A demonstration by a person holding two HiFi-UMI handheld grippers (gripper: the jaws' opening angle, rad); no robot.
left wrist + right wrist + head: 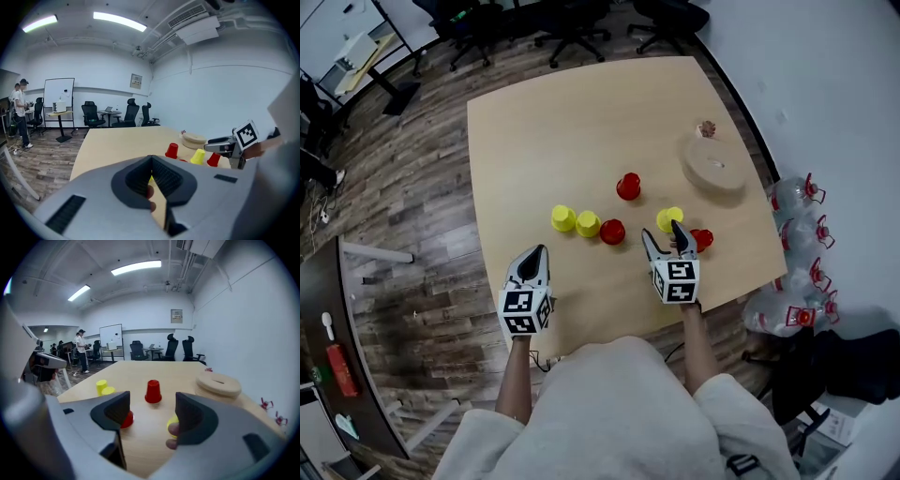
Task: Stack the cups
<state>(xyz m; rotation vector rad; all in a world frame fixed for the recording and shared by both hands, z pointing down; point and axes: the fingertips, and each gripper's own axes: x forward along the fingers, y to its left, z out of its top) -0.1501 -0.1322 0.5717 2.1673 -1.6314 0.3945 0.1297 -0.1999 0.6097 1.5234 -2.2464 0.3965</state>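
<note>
Several upturned cups stand on the wooden table: a red cup further back, two yellow cups touching, a red cup beside them, a yellow cup and a red cup on the right. My right gripper hovers open between the middle red cup and the right yellow cup, holding nothing. In the right gripper view the jaws frame the far red cup. My left gripper is shut and empty near the table's front, behind the yellow pair.
A round wooden disc lies at the table's right rear. Large water bottles stand on the floor off the right edge. Office chairs stand beyond the far edge. A person stands far off by a whiteboard.
</note>
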